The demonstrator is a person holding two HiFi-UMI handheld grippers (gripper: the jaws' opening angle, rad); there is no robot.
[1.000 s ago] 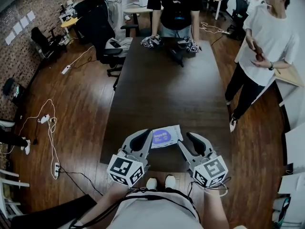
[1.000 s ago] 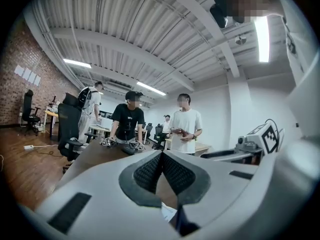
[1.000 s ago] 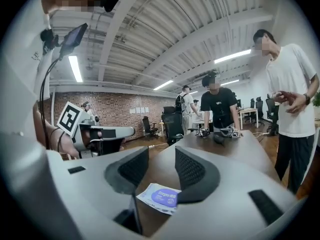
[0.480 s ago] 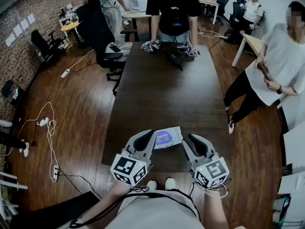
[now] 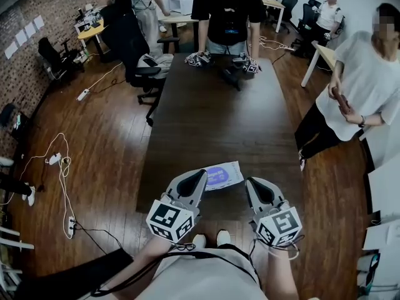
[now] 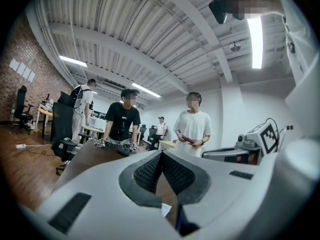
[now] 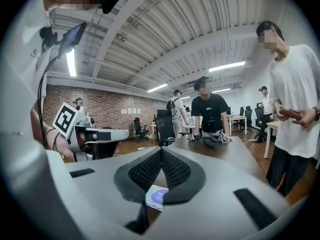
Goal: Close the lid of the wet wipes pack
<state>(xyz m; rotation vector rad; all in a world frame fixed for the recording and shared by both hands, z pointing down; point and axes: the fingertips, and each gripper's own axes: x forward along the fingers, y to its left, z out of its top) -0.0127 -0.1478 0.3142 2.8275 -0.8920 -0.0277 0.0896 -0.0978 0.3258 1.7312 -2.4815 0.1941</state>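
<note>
- White film with a purple oval patch formed the wet wipes pack point(image 5: 222, 175), a flat rectangle lying on the dark wooden table point(image 5: 206, 105) near its near edge, just beyond and between the two gripper tips.
- Head view alone showed the whole pack. The right gripper view showed only one corner of it point(image 7: 157, 196) below the jaws, and the left gripper view only a white sliver point(image 6: 165, 210).
- Whether the lid was down could not be read in any view.
- Left gripper point(image 5: 201, 174): smooth grey shells with ribbed black pads point(image 6: 150, 171); the jaws were clenched tip to tip on nothing.
- Right gripper point(image 5: 250, 181): same build; its jaws had just been closing and stood clenched, nothing between them.
- Compared with one second earlier, the pack lay in the same place, and the person in the white shirt point(image 5: 369, 86) had shifted along the table's right side.
</note>
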